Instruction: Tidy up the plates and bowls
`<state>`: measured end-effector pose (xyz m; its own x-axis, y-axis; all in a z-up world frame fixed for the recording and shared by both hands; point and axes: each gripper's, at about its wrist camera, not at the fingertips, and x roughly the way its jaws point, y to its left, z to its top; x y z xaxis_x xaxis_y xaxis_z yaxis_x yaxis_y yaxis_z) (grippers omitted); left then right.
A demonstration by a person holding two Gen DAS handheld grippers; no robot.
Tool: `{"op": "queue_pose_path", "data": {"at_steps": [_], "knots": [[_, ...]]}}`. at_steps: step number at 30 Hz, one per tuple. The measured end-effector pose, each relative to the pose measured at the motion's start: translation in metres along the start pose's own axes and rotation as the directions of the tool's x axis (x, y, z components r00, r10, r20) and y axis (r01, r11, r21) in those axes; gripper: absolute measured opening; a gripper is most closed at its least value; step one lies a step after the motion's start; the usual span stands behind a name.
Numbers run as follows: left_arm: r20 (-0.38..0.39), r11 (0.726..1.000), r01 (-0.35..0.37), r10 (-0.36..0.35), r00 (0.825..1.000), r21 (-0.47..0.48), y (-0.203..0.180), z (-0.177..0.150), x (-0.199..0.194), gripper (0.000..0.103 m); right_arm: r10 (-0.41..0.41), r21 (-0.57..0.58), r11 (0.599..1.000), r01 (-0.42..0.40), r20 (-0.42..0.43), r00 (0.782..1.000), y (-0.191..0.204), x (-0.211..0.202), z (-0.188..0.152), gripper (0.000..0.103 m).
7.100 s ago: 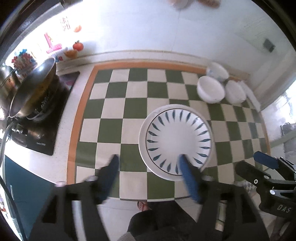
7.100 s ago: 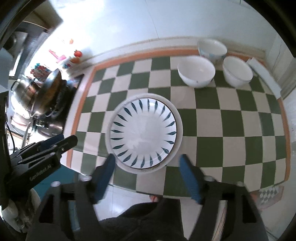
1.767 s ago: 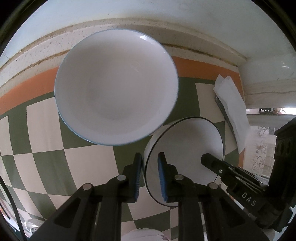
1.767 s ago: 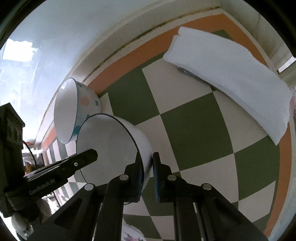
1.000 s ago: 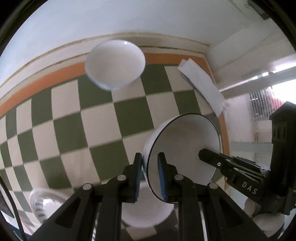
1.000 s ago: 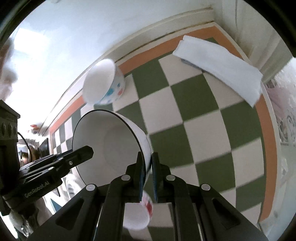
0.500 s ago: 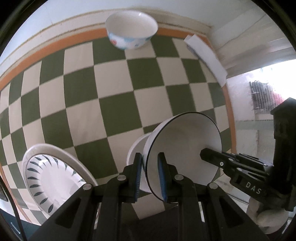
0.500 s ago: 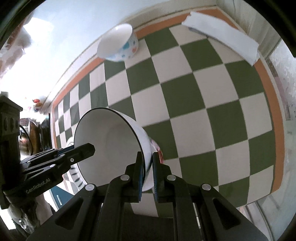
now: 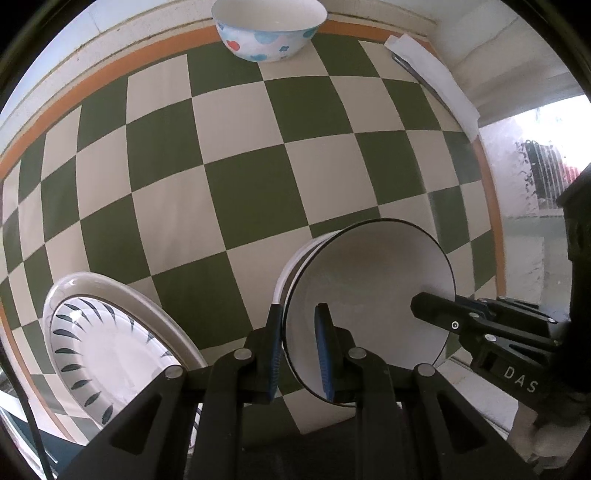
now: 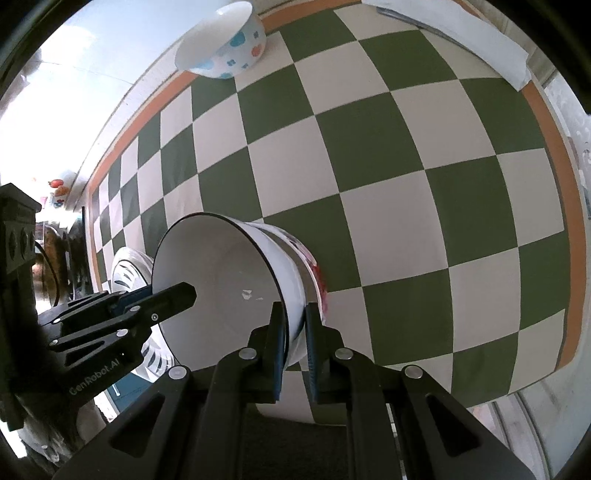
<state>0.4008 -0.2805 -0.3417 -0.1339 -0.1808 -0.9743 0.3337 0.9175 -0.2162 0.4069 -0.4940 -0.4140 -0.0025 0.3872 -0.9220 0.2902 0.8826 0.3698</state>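
Observation:
Both grippers are shut on the rim of one white black-rimmed bowl (image 9: 369, 295), which also shows in the right wrist view (image 10: 221, 280). My left gripper (image 9: 299, 325) pinches its near-left rim, my right gripper (image 10: 295, 325) the opposite rim. The bowl sits nested in a second white bowl with red marks (image 10: 314, 273), just above the checked mat (image 9: 240, 192). A plate with blue leaf marks (image 9: 103, 347) lies at the near left. A spotted bowl (image 9: 269, 33) stands at the far edge.
A folded white cloth (image 9: 436, 77) lies at the mat's far right corner, also seen in the right wrist view (image 10: 461, 33). The counter's front edge is just below the bowls. A wall runs behind the mat. A stove area sits far left (image 10: 55, 251).
Both grippers have carried the black-rimmed bowl back from the far wall toward the front edge and lowered it into the second bowl beside the plate.

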Motion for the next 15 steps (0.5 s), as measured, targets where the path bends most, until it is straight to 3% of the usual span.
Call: {"op": "queue_pose_path", "data": {"at_steps": [12, 15], "knots": [[-0.021, 0.999, -0.043, 0.044, 0.999, 0.011, -0.002, 0.001, 0.011, 0.015, -0.021, -0.004, 1.0, 0.021, -0.056, 0.998, 0.001, 0.012, 0.007, 0.013], [-0.029, 1.0, -0.025, 0.025, 0.999, -0.008, 0.0, 0.003, 0.011, 0.015, -0.007, -0.003, 1.0, 0.007, -0.07, 0.997, 0.002, 0.012, 0.01, 0.016]]}}
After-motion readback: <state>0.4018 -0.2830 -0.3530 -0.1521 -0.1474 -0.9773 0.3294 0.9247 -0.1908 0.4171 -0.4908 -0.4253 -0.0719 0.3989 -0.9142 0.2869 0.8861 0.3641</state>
